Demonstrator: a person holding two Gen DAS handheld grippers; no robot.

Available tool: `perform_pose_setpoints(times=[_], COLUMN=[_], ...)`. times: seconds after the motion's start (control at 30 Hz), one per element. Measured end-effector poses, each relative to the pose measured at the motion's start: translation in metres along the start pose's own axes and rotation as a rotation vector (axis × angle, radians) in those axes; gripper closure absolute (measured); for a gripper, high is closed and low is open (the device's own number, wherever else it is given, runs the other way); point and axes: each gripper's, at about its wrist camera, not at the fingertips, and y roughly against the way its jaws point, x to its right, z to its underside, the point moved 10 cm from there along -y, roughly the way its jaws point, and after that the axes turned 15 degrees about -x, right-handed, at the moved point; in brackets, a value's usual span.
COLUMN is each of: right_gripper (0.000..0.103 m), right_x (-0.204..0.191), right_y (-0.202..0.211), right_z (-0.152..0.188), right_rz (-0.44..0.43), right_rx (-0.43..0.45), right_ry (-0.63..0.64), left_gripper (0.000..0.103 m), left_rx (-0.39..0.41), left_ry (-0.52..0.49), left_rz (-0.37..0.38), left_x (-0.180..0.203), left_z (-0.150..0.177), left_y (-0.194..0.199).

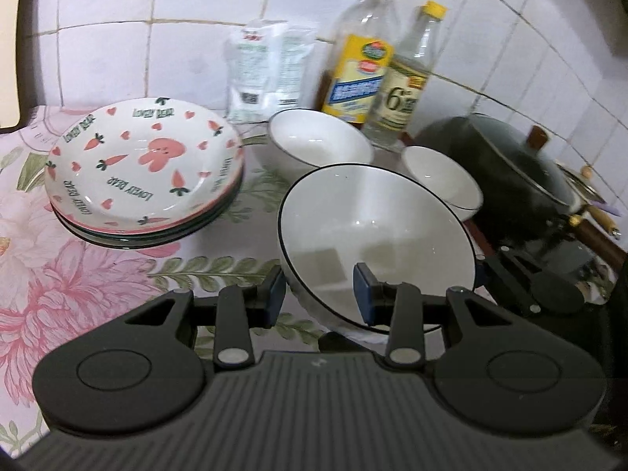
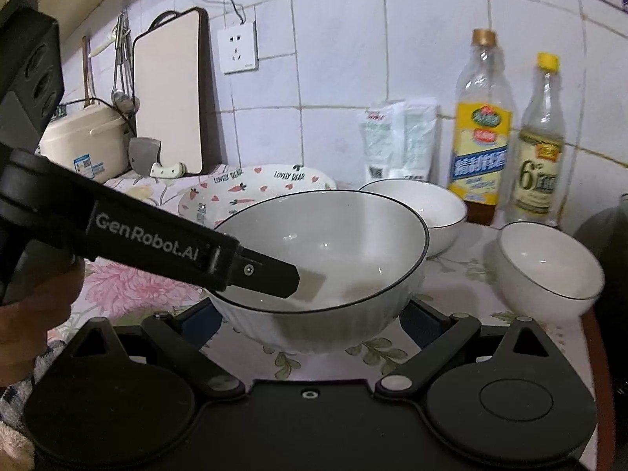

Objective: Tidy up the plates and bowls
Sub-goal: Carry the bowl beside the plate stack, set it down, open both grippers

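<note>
— Between the two grippers, what is that?

— It's a large white ceramic bowl (image 1: 376,227) with a thin black rim. It's glossy and smooth inside and ribbed down the outer wall. It's round, and its mouth faces up and tips a little toward the left gripper (image 1: 318,294).

— Is the left one gripping it?

— Yes, it's clamped on the bowl's near wall. One blue pad (image 1: 363,294) sits inside the bowl and the other is outside against the ribs.

— And the right gripper (image 2: 312,322)?

— Its fingers are spread wide, one on each side of the bowl's lower body. I can't tell whether its pads are pressing on it.

— Where does the bowl sit?

— It's over a pink and green floral tablecloth (image 1: 78,274), near the front edge of the counter. I can't tell whether its base touches the cloth.

— What's around it?

— To its left is a stack of shallow plates (image 1: 145,165). The top one is white with carrots, hearts and a pink rabbit. Just behind are two smaller white bowls (image 1: 318,141), also black-rimmed and standing upright. A dark pot with a glass lid (image 1: 502,172) crowds the right side. Against the white tiled wall (image 1: 196,19) stand a clear bottle with a yellow label (image 1: 363,66), a yellow-capped clear bottle (image 1: 408,90) and a white plastic pouch (image 1: 267,70). Farther left, a pale cutting board (image 2: 168,90) leans on the wall beside a cream rice cooker (image 2: 86,137).
</note>
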Motion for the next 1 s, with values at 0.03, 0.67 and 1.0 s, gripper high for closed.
perform_pose_setpoints(times=[0.03, 0.67, 1.0], right_gripper=[0.004, 0.004, 0.004], right_x=[0.001, 0.004, 0.015], right_y=[-0.005, -0.05, -0.018], right_z=[-0.001, 0.001, 0.014], right_rz=[-0.006, -0.036, -0.014], right_rx=[-0.002, -0.04, -0.06], right_ry=[0.003, 0.039, 0.049], left_gripper=[0.067, 0.067, 0.059], left_rx=[0.002, -0.068, -0.058], left_ry=[0.006, 0.064, -0.023], left_rz=[-0.006, -0.011, -0.086], left_x=[-0.004, -0.037, -0.023], left_z=[-0.001, -0.002, -0.001], left_y=[-0.003, -0.043, -0.015])
